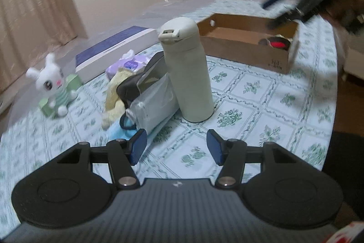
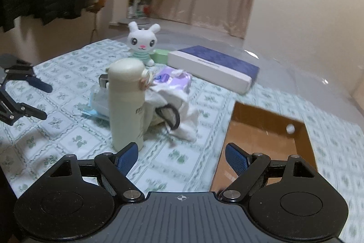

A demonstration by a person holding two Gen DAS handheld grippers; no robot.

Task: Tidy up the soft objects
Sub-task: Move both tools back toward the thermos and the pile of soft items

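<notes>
Both your tongs, left (image 1: 176, 147) and right (image 2: 182, 157), are wide apart and hold nothing. One soft thing (image 1: 276, 42) already sits in the box (image 1: 245, 54). The bunny (image 2: 142, 43) and the soft pile (image 2: 173, 106) beside the bottle (image 2: 126, 104) are not in the box yet.

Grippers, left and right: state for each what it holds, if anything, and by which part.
Nothing is held. The left gripper is open over the tablecloth, near the bottle. The right gripper is open beside the cardboard box.

Right gripper (image 1: 282, 8) motion-blurred; box (image 1: 282, 60) contents partly hidden.
</notes>
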